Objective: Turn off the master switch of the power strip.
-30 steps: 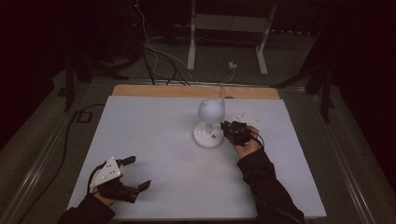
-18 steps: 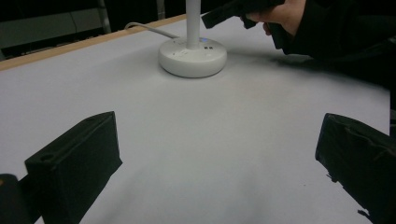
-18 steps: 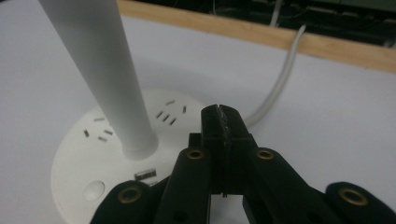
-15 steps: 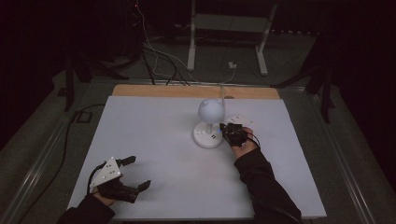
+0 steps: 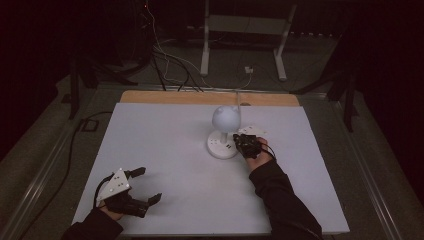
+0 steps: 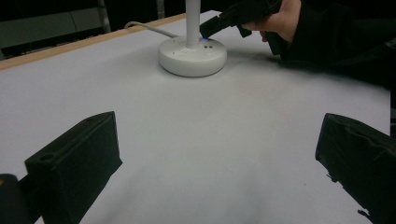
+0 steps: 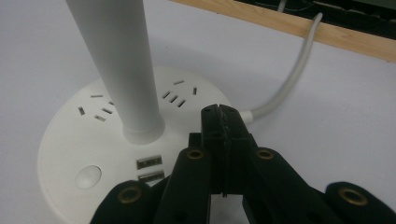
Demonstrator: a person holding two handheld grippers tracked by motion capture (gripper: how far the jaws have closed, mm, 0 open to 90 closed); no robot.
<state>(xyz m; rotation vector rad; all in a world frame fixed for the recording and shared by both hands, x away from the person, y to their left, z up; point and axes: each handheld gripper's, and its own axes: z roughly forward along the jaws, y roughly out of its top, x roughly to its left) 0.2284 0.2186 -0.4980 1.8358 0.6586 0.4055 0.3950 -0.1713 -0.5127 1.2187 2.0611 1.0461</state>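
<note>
Jaws pressed together, the right gripper [image 7: 223, 122] hovers over the lamp base [image 7: 70, 154], apparently seeking its round button [image 7: 88, 177]; left gripper [image 5: 134, 189] rests spread wide, near-left.

The desk lamp [image 5: 224, 131] stands upright on the white table [image 5: 165, 150], just beyond the table's centre, toward its far wooden edge. It is white throughout. Its round, flat base [image 7: 70, 154] rests flush on the table and carries several sets of socket slots, two USB ports [image 7: 149, 169] and a round button [image 7: 88, 176] on its upper face. A straight post [image 7: 116, 60] rises from the base's centre to a rounded head [image 5: 226, 119]. A white cable [image 7: 292, 77] leaves the base and runs toward the table's far edge.
</note>
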